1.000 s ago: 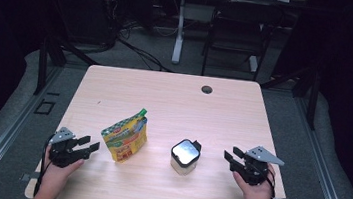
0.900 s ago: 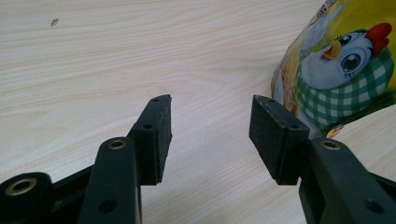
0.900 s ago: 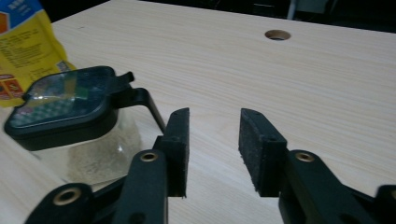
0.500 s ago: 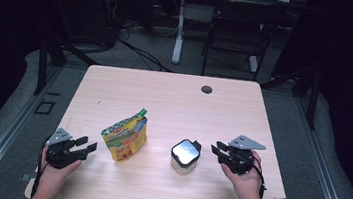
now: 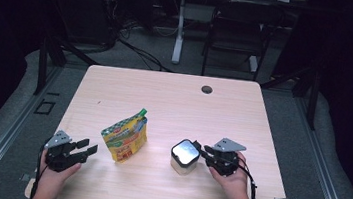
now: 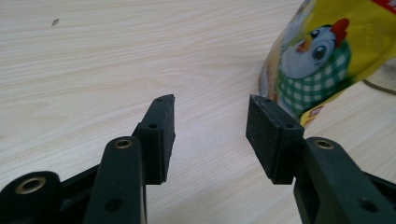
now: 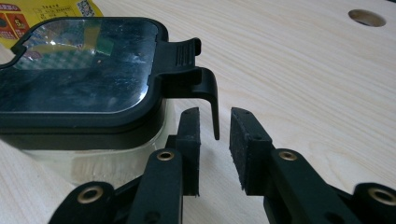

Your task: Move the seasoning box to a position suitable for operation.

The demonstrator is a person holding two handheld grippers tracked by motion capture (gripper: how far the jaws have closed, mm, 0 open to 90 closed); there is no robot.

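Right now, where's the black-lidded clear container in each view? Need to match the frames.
High view: container right of table centre, just left of the right gripper.
Right gripper view: container upper left; its lid latch hangs just ahead of the jaws, which have been closing.
Left gripper view: not in frame.
Shared landmark: the yellow pouch, at the right gripper view's top left and the left gripper view's upper right.

The worktop [image 5: 174, 104] is evenly lit from above, its surroundings dark. Glare streaks the lid [image 7: 84, 65]; close-ups soften towards the edges.
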